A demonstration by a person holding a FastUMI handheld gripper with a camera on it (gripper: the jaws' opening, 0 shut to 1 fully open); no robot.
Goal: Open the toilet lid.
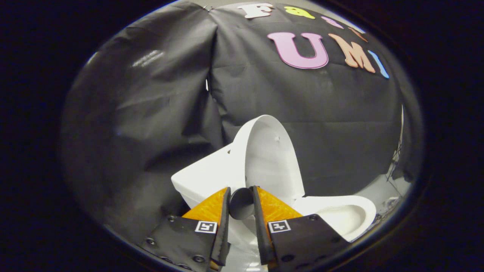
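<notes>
Item: toilet lid (270,158) — white, smooth, glossy, an elongated oval shell with a rounded rim and a shallow hollow on its inner face, which carries a small raised bump near the top. It stands raised, close to upright, leaning back toward the tank (206,177) behind it and just beyond the fingertips. Judged from this posture, the opening is essentially done; the lid looks to rest past its balance point, so it should stay up without support.

Item: gripper (242,194) — two fingers, narrowly parted, with a small dark grey rounded piece (242,204) sitting in the gap between them. Whether both fingers press on that piece cannot be told, nor what it belongs to. They do not clasp the lid — its lower edge lies just ahead of and above the tips. Finger bodies are flat plates with screw heads and a square printed marker on each; the inner faces near the tips show a ridged, textured surface, presumably for grip.

Item: toilet bowl (342,215) — white glazed ware, seat opening exposed, oval and smoothly curved, lying beside the fingers and beyond them, low in the scene.

Item: tank — white, boxy with softened corners, a flat top, serving as backstop for the raised lid.

Item: booth wall (151,113) — black cloth, matte, creased, hung in folds behind the toilet; a seam runs down above the lid
</notes>
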